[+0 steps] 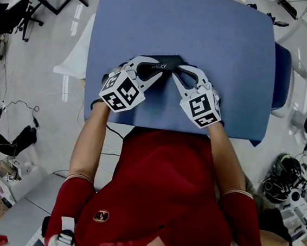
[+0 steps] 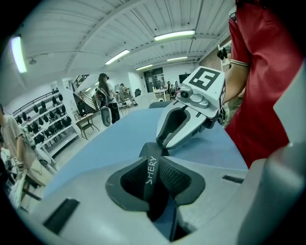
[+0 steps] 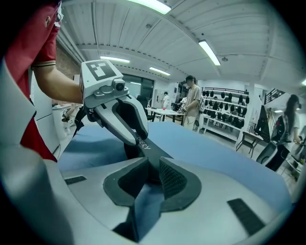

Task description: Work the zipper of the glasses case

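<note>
Left claw on "SHERY" case

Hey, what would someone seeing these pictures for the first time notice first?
A black glasses case printed SHERY is held near the person's edge of a blue table. The white left gripper, with its square-marker cube, is clamped on one end. The jaws of the right gripper straddle the other end, apart.

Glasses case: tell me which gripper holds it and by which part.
The left gripper clamps the glasses case by its near end; the right gripper stands open at the other end, holding nothing.
</note>
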### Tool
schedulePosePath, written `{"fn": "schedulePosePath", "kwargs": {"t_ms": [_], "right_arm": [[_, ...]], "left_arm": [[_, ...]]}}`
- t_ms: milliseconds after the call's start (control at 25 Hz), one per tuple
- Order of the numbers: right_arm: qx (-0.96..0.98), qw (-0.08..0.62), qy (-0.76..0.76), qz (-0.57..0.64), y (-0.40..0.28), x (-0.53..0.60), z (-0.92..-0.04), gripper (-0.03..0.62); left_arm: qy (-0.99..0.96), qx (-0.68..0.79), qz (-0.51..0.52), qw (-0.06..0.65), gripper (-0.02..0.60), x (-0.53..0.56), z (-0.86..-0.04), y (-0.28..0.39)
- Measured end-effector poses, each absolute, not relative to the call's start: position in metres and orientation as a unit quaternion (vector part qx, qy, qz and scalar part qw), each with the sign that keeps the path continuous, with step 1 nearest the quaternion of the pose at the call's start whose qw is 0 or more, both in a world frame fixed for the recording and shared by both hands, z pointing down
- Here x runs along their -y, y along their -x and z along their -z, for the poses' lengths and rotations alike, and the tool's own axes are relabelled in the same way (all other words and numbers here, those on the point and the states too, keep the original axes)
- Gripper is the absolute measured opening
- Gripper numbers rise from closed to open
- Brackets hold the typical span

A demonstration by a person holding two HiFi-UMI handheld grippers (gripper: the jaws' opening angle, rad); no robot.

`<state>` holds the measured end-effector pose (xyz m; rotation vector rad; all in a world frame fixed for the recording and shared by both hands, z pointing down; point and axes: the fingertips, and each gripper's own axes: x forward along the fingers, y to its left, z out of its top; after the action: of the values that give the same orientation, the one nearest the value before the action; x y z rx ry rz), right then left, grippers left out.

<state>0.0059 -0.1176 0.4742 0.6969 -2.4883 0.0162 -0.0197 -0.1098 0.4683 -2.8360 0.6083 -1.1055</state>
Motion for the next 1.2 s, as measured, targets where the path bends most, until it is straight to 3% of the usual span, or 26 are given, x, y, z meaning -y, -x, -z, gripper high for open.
{"fn": "schedulePosePath", "kwargs": {"t_ms": [560,1200], "right_arm": [[0.949,0.278,-0.144,0.034,-0.019,0.125,-0.469,0.081],[0.919,0.353,0.092,0.151,-0.036,0.175,-0.503,0.081]], "left_arm": [[0.904,-0.202,0.378,-0.003,0.061,0.11,-0.477,0.02],[0.897,-0.227,0.379,-0.031,0.063,0.112,-0.476,0.016]]}}
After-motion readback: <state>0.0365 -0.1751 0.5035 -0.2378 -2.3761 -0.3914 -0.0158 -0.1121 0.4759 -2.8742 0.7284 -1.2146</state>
